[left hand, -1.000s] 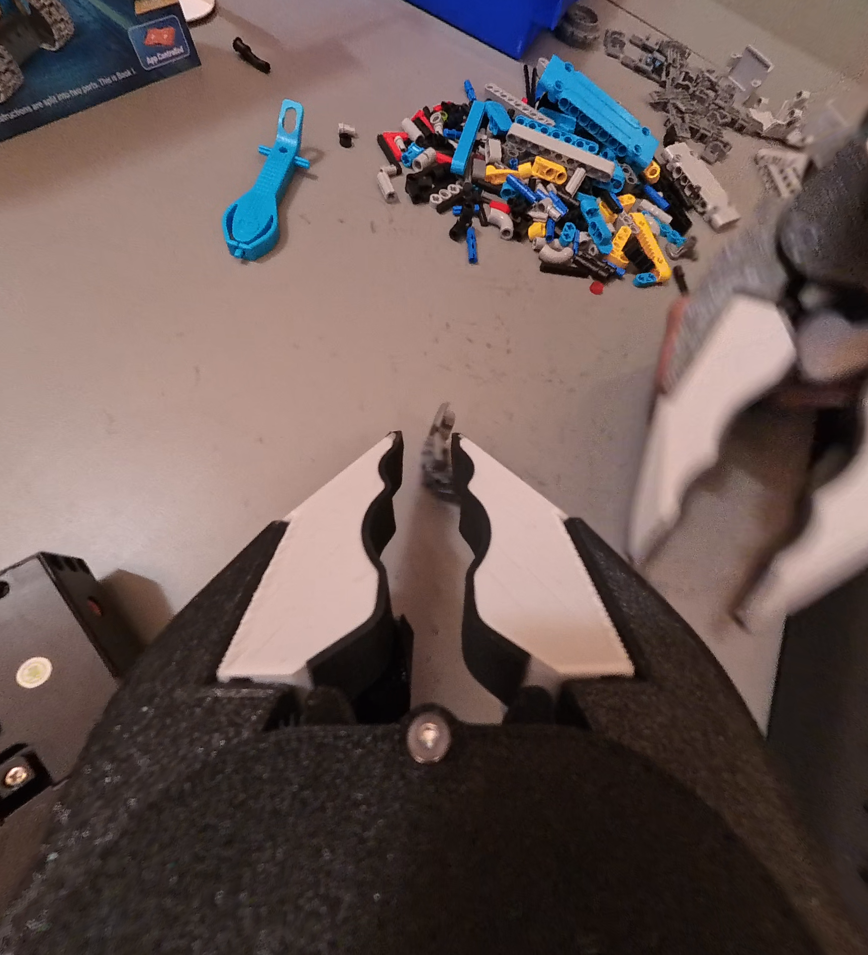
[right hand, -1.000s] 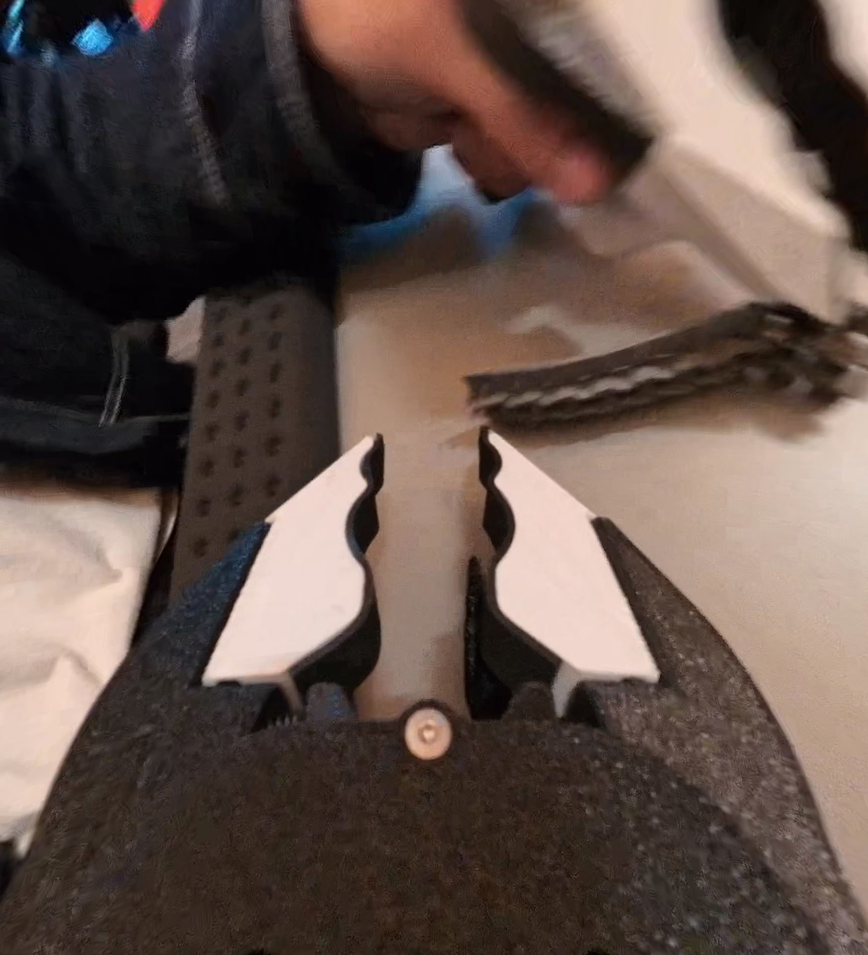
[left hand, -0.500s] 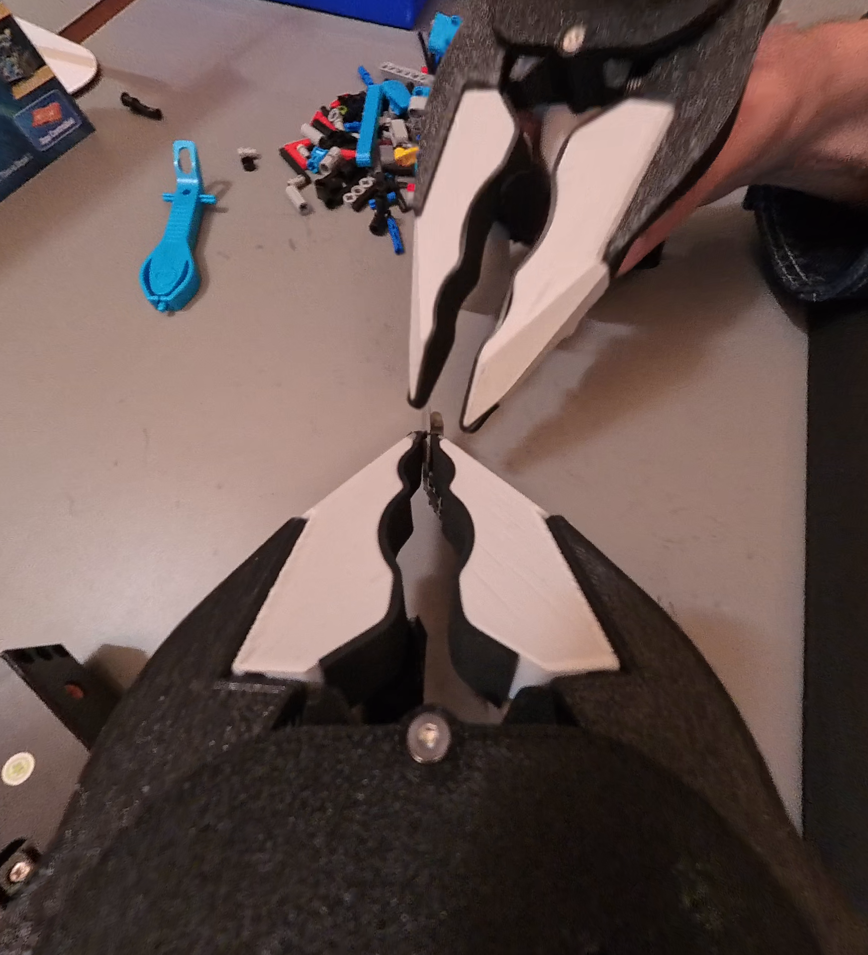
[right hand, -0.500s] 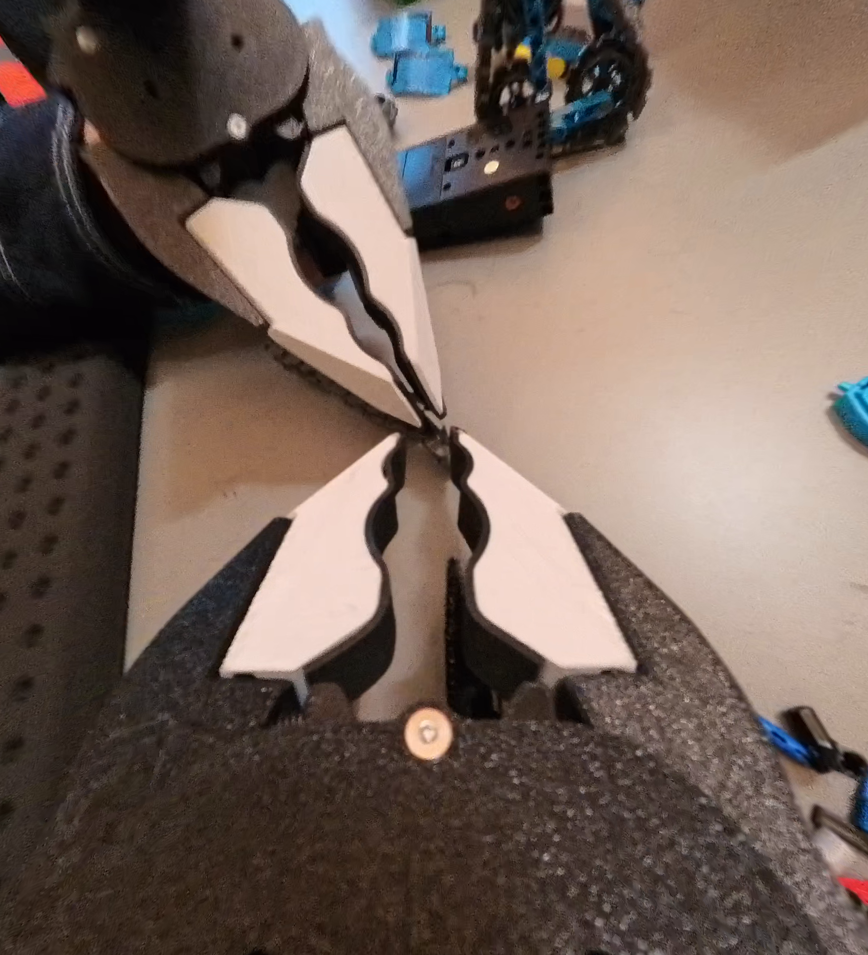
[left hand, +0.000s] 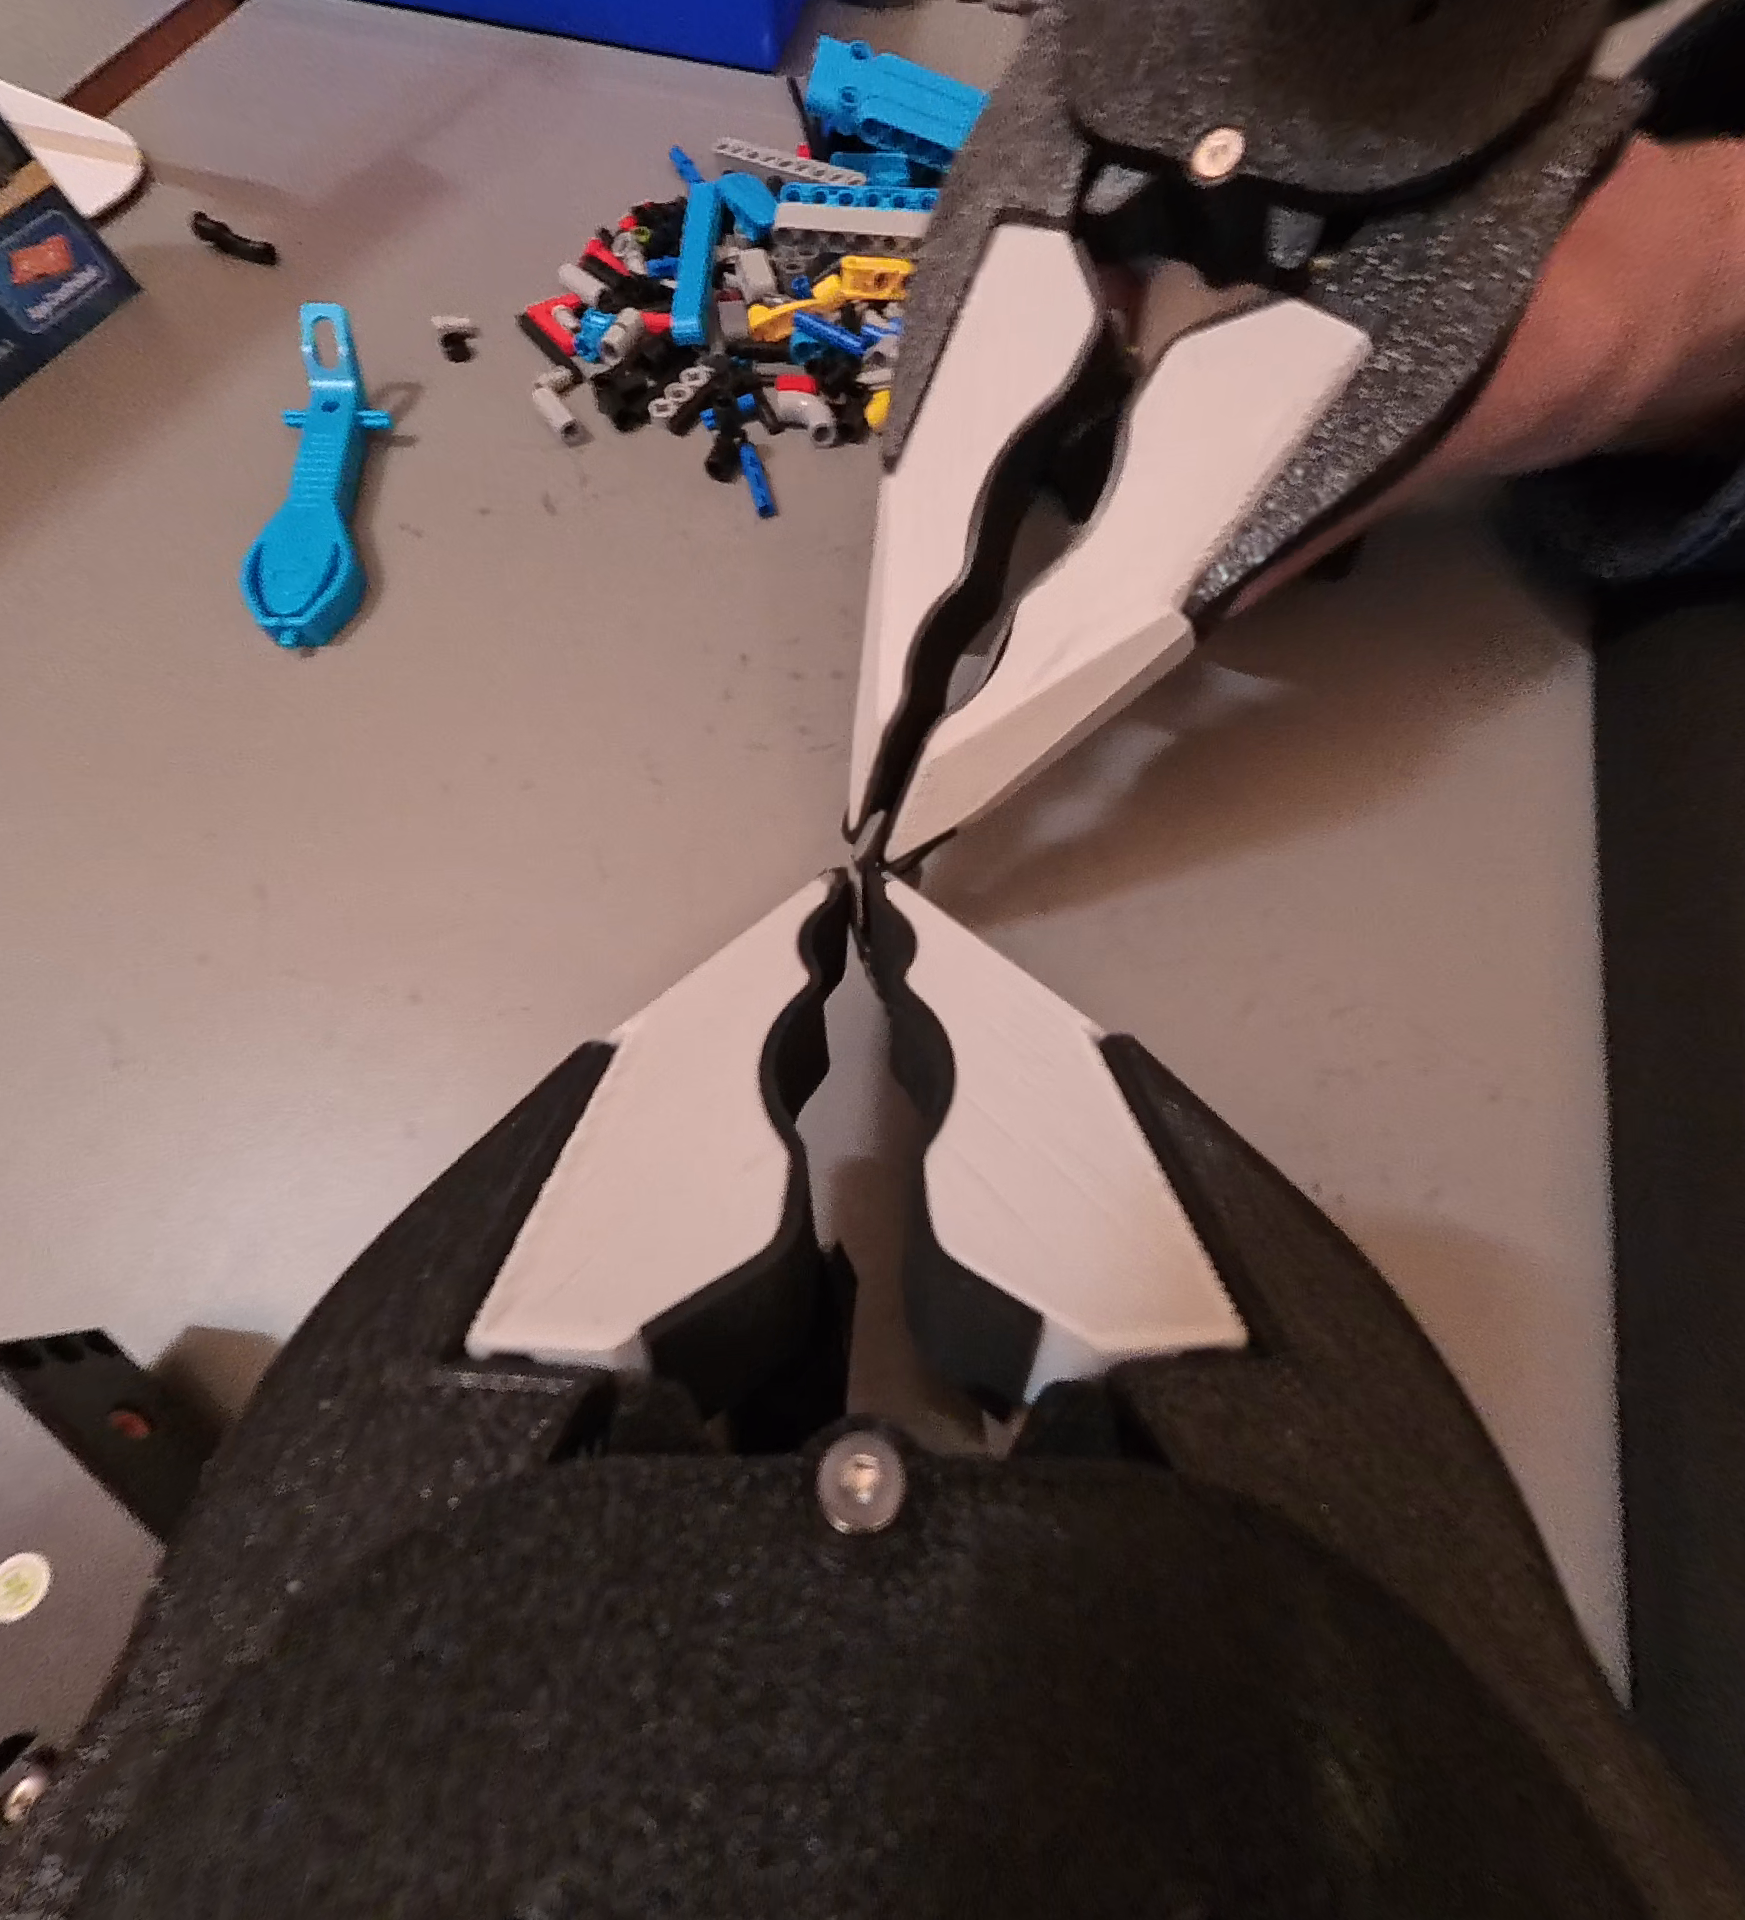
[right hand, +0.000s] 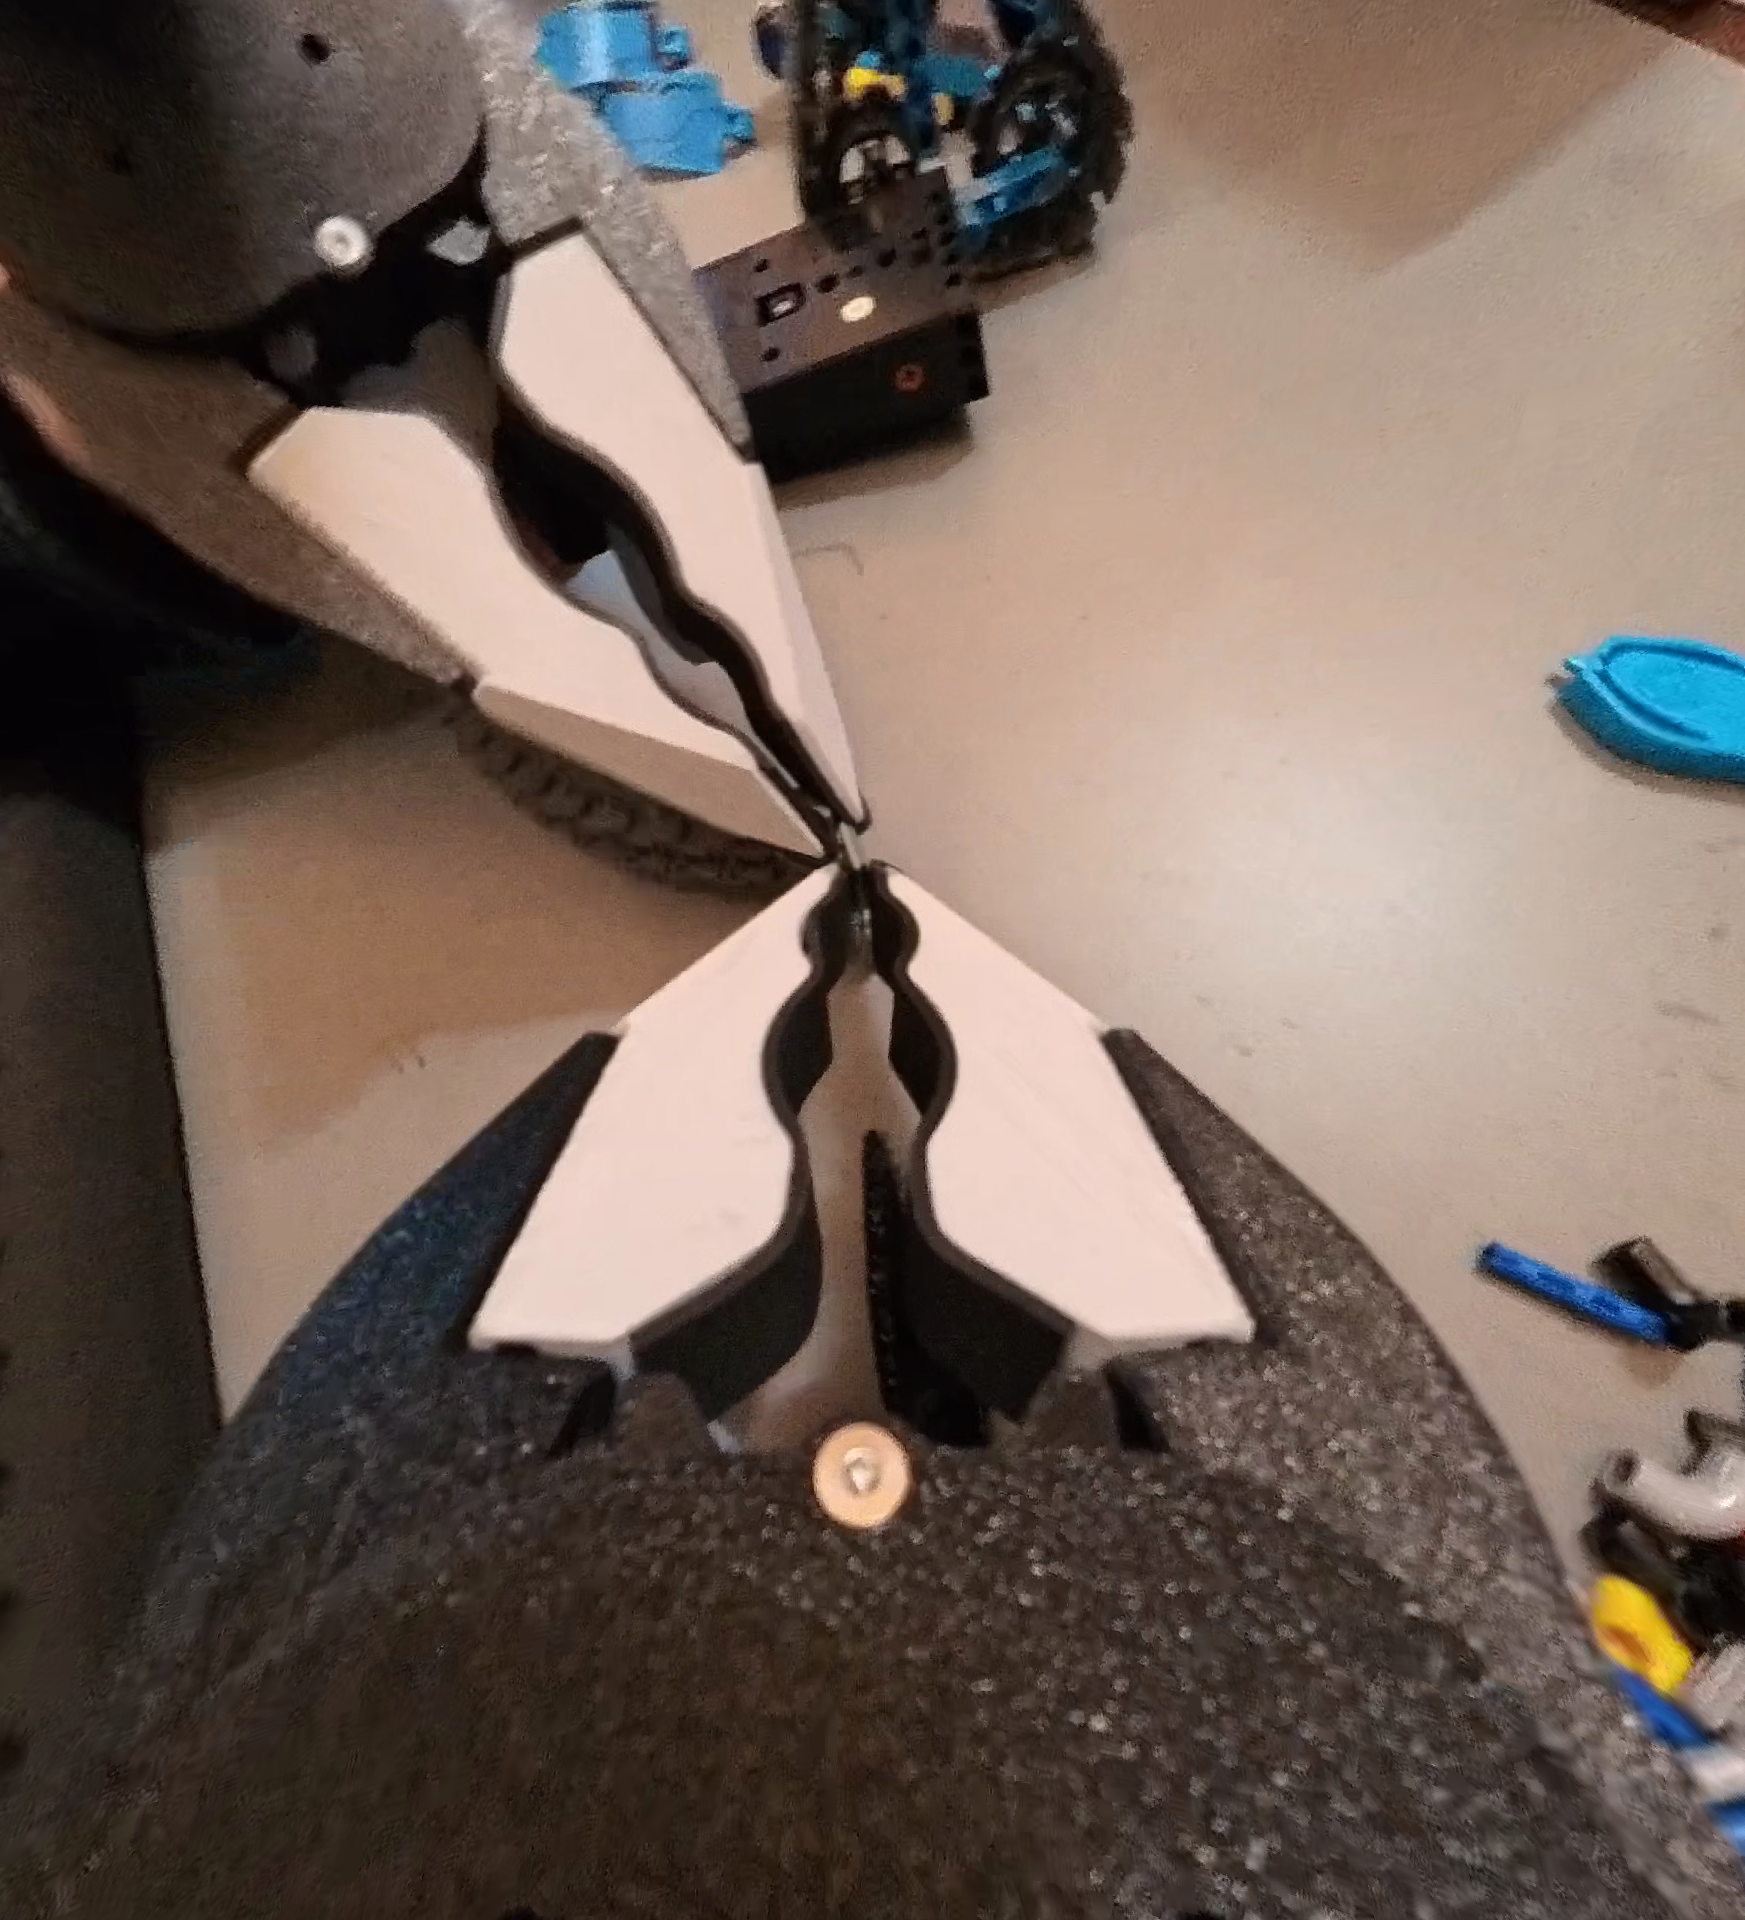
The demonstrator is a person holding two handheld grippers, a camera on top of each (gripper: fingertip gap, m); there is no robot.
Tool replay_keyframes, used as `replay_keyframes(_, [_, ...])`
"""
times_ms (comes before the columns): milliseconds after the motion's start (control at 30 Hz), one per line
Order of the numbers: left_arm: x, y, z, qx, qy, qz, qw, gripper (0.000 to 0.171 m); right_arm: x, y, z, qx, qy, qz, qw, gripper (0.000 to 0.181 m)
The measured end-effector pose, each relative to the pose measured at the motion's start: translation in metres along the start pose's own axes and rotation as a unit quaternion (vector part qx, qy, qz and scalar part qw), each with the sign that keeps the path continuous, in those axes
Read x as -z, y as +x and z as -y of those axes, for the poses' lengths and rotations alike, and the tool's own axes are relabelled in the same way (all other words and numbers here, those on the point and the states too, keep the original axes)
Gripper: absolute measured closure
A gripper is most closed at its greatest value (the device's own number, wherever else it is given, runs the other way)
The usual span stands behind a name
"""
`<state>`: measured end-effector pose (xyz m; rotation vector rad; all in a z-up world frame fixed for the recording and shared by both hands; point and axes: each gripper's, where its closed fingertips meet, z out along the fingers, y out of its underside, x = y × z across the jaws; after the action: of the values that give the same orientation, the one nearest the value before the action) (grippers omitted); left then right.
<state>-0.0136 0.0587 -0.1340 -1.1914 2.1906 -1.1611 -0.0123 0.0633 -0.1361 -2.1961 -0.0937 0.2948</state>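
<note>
A small grey piece (left hand: 860, 871) sits pinched between your left tool (left hand: 852, 902) and right tool (right hand: 855, 902), both clenched on it tip to tip above the table (left hand: 328, 935), beside the pile of bricks (left hand: 733, 332).

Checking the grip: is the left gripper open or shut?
Shut. The left gripper has its tips nearly meeting on a small dark piece, tip to tip with the right gripper.

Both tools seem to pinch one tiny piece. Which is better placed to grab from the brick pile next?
Probably the right tool: the brick pile lies just beside it, farther from the left tool; both pinch the tiny piece.
</note>
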Motion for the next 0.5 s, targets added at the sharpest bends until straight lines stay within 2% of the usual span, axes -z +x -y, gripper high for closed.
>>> replay_keyframes(133, [0.0,-0.007,0.0,-0.015,-0.005,0.042,0.999,0.169,-0.003,0.004,0.003,-0.116,0.024,-0.03,0.992,0.18])
replay_keyframes(233, [-0.002,-0.007,0.001,-0.056,-0.012,0.085,0.995,0.169,-0.002,0.007,0.003,-0.126,0.024,-0.056,0.99,0.18])
replay_keyframes(300, [-0.01,0.03,0.006,-0.074,-0.003,0.015,0.997,0.171,0.007,0.031,0.001,-0.109,0.023,-0.137,0.984,0.181])
replay_keyframes(333, [-0.015,0.036,0.008,-0.087,-0.005,0.035,0.996,0.17,0.011,0.037,0.003,-0.118,0.031,-0.14,0.983,0.181])
replay_keyframes(400, [-0.014,0.013,0.01,-0.1,-0.024,0.126,0.987,0.17,0.012,0.037,0.0,-0.171,0.052,-0.088,0.98,0.181])
replay_keyframes(433, [-0.013,0.008,0.01,-0.078,-0.018,0.117,0.99,0.17,0.018,0.039,0.004,-0.179,0.074,-0.075,0.978,0.181])
replay_keyframes(500, [-0.012,0.012,0.008,-0.048,-0.001,0.072,0.996,0.17,0.04,0.05,0.016,-0.154,0.108,-0.097,0.977,0.181])
